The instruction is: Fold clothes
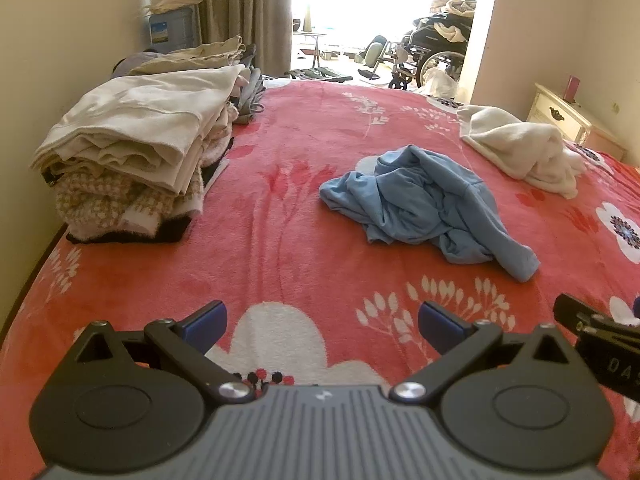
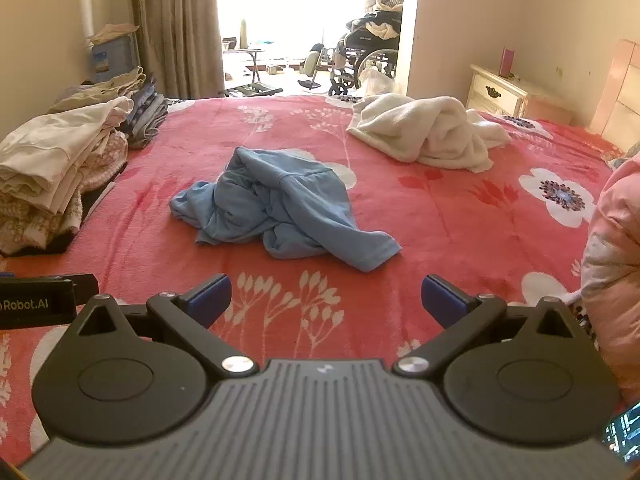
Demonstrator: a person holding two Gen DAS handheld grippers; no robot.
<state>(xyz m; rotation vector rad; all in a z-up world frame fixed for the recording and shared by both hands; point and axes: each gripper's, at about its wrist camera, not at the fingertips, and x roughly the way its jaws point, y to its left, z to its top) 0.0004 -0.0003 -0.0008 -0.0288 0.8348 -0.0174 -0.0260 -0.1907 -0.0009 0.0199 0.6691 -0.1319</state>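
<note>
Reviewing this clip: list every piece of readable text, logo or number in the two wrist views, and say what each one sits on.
"Robot.AI", its start cut off by the frame edge: on the black body of the left gripper, seen from the right wrist view.
"DAS", cut off by the frame edge: on the black body of the right gripper, seen from the left wrist view.
Label on the blue box by the curtain: too blurred to read.
Small lit screen at the lower right corner: too small to read.

A bed (image 2: 460, 220) covered by a red blanket with white flowers carries the things. A crumpled blue garment (image 2: 280, 212) lies near its middle. A rumpled white towel (image 2: 432, 132) lies farther back to the right, well apart. A stack of folded clothes (image 1: 132, 148) sits at the left edge.
</note>
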